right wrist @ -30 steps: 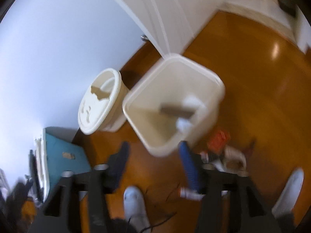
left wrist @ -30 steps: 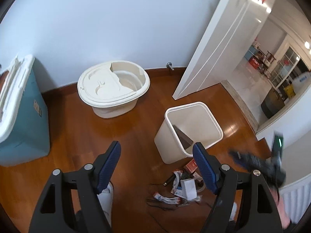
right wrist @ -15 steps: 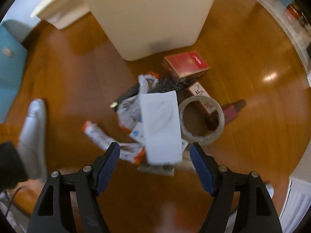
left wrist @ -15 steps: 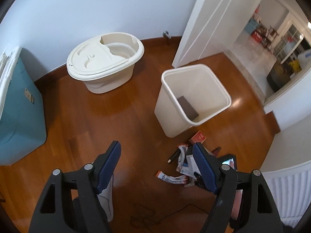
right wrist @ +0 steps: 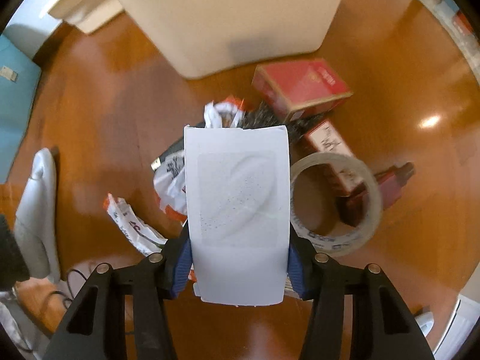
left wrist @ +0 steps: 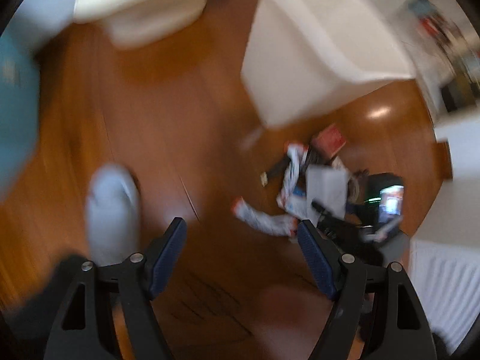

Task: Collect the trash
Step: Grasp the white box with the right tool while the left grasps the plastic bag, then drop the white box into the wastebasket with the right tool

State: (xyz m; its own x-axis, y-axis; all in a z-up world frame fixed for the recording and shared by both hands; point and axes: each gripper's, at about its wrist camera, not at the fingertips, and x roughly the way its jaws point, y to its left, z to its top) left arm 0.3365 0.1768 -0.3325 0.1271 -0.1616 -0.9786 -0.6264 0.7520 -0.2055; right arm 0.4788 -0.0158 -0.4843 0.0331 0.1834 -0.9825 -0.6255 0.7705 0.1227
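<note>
Right gripper now has both blue pads pressed on the sides of the white box; 0.5 s ago the jaws stood spread, with the box lying on the pile between them, so the grab has just happened, and whether the box is lifted clear of the pile yet can't be told. In the right wrist view the box fills the centre and runs from 6 o'clock toward 12. Just beyond and around it: crumpled wrappers at 8 to 9 o'clock, tape roll at 3 o'clock just beside the box, a small red-and-white carton poking into the roll, red box at 1 o'clock, all still on the wood floor. Farthest, at 12 o'clock, the white bin, only its side wall in this view. Left gripper is spread and empty, low at 6 o'clock in a heavily blurred left wrist view; it has swung down toward the floor since 0.5 s ago, and the pile sits at 3 o'clock, the bin at 1 o'clock. Meaning: 1 item is secured, and the likely next step is to raise it over the bin rim and let go. At least 5 pieces still need collecting.
</note>
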